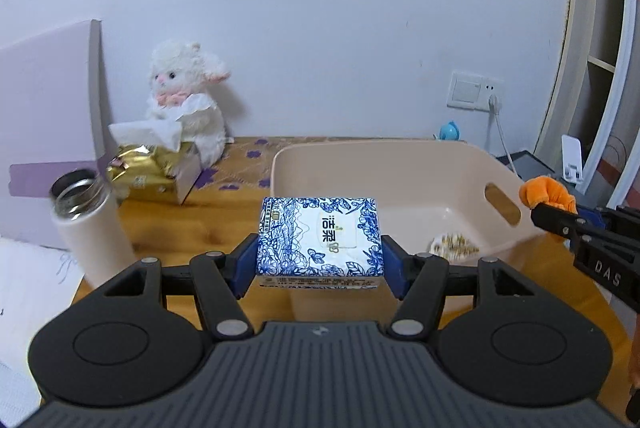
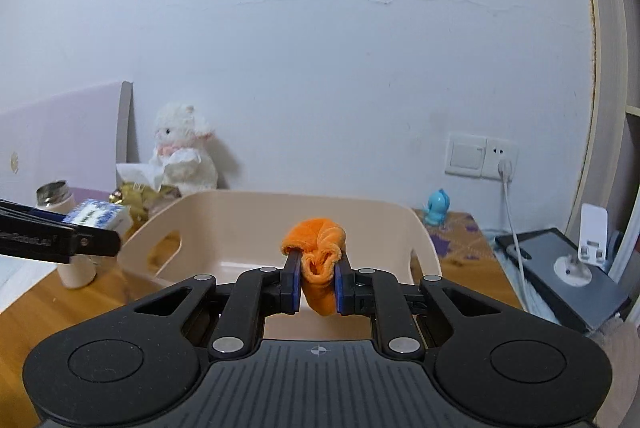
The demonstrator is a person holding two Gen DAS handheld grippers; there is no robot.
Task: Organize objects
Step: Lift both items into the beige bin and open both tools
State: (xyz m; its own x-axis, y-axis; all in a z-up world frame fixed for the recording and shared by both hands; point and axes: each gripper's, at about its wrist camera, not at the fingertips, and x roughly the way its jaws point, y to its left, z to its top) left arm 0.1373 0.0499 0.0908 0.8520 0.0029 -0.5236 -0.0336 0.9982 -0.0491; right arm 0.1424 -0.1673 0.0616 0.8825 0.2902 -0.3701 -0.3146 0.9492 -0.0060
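L gripper (image 1: 320,260) grips tissue pack (image 1: 320,236); R gripper (image 2: 318,280) pinches orange cloth (image 2: 316,248).

A home room: a plush lamb (image 1: 188,96) and tissue box (image 1: 160,168) on a wooden table (image 1: 192,224), wall socket (image 1: 476,90) behind.

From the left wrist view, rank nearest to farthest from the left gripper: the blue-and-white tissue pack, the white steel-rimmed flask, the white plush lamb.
1. Blue-and-white tissue pack: clamped in the left gripper.
2. White steel-rimmed flask: on the left, standing open on the table.
3. White plush lamb: far left, against the wall.
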